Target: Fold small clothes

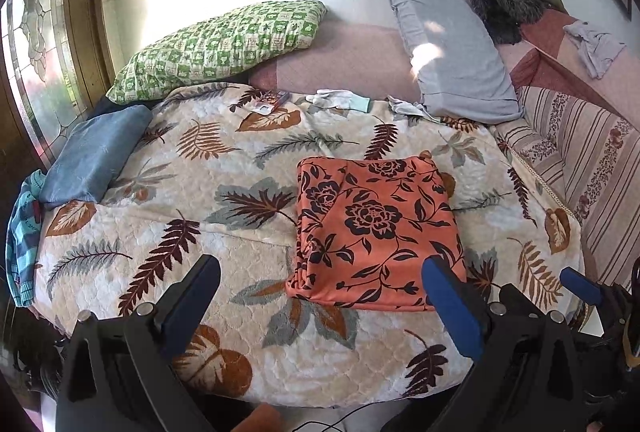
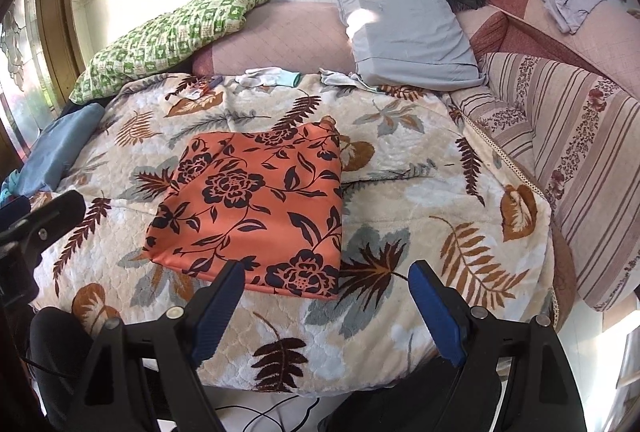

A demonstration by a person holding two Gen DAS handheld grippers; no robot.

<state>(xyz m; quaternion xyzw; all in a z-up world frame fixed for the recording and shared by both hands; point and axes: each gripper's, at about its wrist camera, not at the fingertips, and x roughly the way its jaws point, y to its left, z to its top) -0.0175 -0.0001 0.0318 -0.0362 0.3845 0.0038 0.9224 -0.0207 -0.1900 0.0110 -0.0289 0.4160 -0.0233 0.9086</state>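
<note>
The orange garment with dark flowers point(image 1: 374, 228) lies folded into a flat rectangle on the leaf-patterned blanket point(image 1: 192, 232) that covers the bed. It rests on the near half of the bed, close to the front edge.

The left gripper point(image 1: 320, 296) hovers over the front edge of the bed with its jaws wide apart and nothing between them. In the left wrist view its right blue pad stands in front of the near right corner of the garment, but whether it touches the cloth I cannot tell. The right gripper point(image 2: 326, 296) is also above the front edge, its jaws wide apart and empty; the near edge of the garment shows just beyond its left finger.

At the far side of the bed there are a green checked pillow point(image 1: 224, 44) and a grey pillow point(image 1: 448, 48). A folded blue cloth point(image 1: 92, 160) lies at the left edge. A striped quilt point(image 1: 592, 160) is on the right.
</note>
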